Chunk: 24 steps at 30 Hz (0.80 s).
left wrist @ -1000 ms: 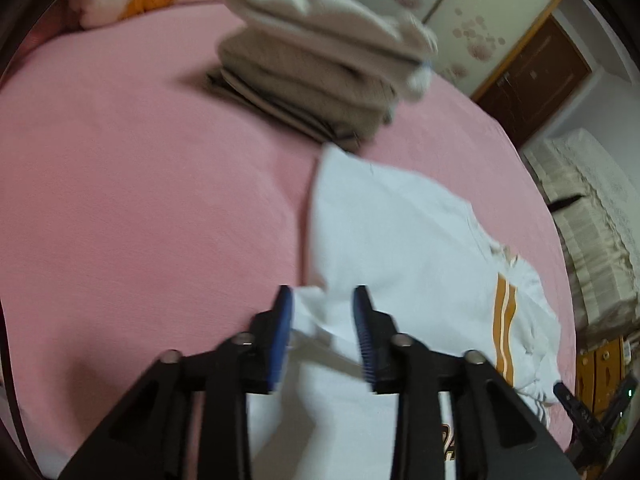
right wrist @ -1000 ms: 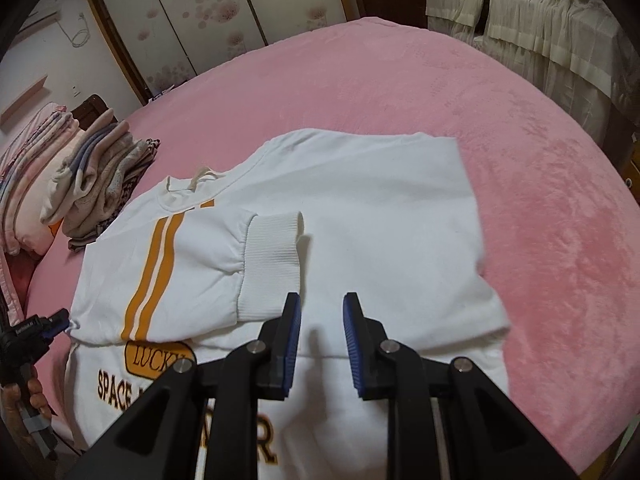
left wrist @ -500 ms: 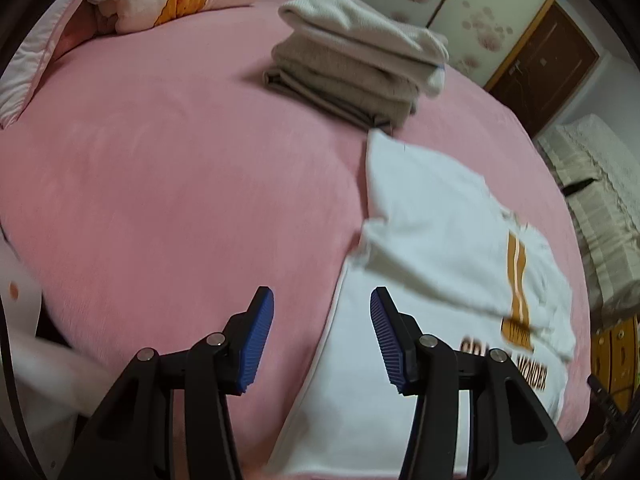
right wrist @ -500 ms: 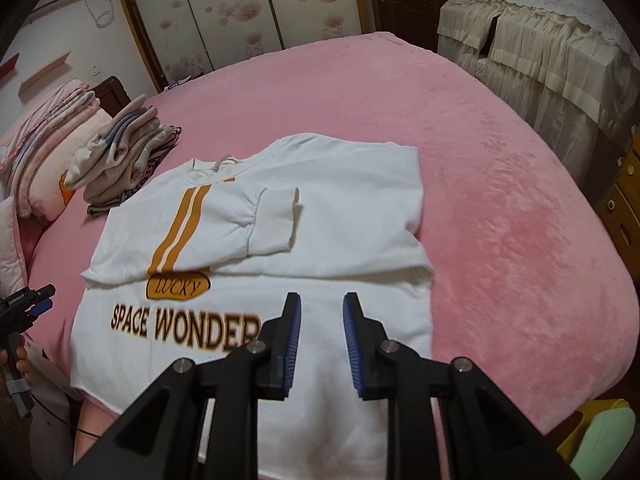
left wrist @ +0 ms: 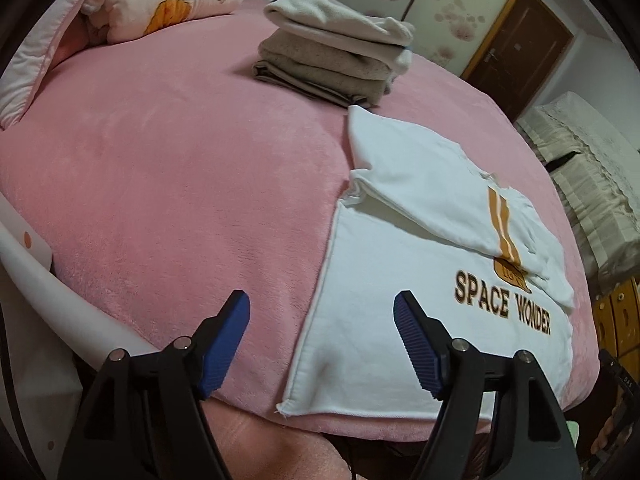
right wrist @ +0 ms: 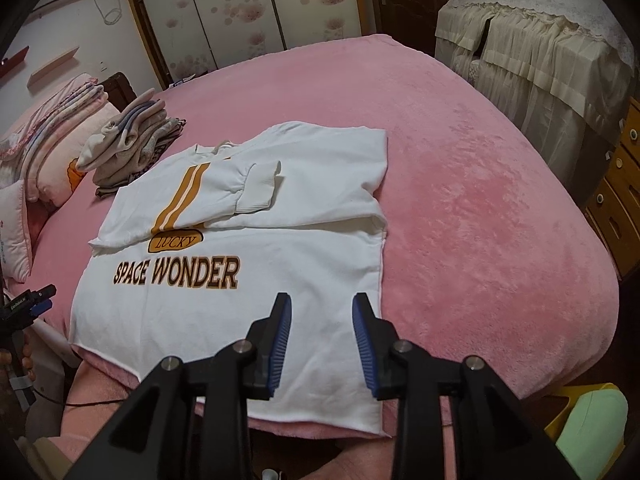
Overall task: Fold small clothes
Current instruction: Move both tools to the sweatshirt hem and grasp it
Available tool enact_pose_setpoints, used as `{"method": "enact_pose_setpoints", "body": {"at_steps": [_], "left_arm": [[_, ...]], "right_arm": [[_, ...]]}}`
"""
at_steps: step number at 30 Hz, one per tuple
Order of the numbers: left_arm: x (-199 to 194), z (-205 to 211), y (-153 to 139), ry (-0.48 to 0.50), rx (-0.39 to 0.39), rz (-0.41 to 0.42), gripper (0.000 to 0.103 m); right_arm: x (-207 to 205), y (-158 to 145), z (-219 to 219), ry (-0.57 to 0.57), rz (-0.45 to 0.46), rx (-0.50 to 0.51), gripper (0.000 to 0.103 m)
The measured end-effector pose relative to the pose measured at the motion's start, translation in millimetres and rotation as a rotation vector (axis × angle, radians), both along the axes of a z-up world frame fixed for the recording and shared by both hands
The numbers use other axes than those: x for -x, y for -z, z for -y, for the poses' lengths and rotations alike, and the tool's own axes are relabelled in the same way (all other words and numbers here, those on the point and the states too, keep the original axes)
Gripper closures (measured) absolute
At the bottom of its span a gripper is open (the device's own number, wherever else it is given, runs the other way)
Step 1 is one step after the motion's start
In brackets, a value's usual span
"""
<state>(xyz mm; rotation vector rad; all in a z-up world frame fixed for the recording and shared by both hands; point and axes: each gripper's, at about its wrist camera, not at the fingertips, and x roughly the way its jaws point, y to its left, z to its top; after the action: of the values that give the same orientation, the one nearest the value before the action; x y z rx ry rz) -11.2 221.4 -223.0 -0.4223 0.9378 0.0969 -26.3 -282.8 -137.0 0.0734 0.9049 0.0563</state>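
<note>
A white sweatshirt (right wrist: pixel 256 280) printed "SPACE WONDER" lies flat on the pink bed (right wrist: pixel 460 208), both sleeves folded across its chest. It also shows in the left wrist view (left wrist: pixel 400 272). My left gripper (left wrist: pixel 322 316) is open and empty, above the sweatshirt's left hem corner near the bed's front edge. My right gripper (right wrist: pixel 320 316) is open and empty, above the hem's right part. The left gripper also shows at the far left of the right wrist view (right wrist: pixel 34 300).
A stack of folded clothes (left wrist: pixel 336 68) sits at the back of the bed, also in the right wrist view (right wrist: pixel 128 144). Pillows and folded blankets (left wrist: pixel 160 4) lie behind it. A covered cabinet (right wrist: pixel 540 60) and wooden drawers (right wrist: pixel 620 168) stand to the right.
Both grippers pulled back from the sleeves toward the hem. The left gripper let go of the cloth and opened wide; the right gripper opened too.
</note>
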Motion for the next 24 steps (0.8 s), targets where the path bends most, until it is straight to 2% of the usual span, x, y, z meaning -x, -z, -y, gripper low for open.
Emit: {"method": "enact_pose_setpoints", "body": {"at_steps": [3,8,12,16,24], "left_arm": [[1,2,3,0.012,-0.01,-0.009,0.026],[0,5,11,0.041,-0.01,-0.038,0.026],[-2,10,19,0.074,-0.024,-0.07,0.026],[-3,9,31,0.074,0.001,-0.11,0.026],[-5,12,46,0.091,-0.011,-0.153,0.026]], "right_arm": [[5,4,0,-0.022,-0.016,0.021,0.071],[13,27,7,-0.011,-0.057,0.055,0.071],[11,49,23,0.028,-0.127,-0.007,0.071],[9,61,32,0.05,-0.168,-0.045,0.071],[10,77,36,0.045,-0.219,-0.059,0.071]]}}
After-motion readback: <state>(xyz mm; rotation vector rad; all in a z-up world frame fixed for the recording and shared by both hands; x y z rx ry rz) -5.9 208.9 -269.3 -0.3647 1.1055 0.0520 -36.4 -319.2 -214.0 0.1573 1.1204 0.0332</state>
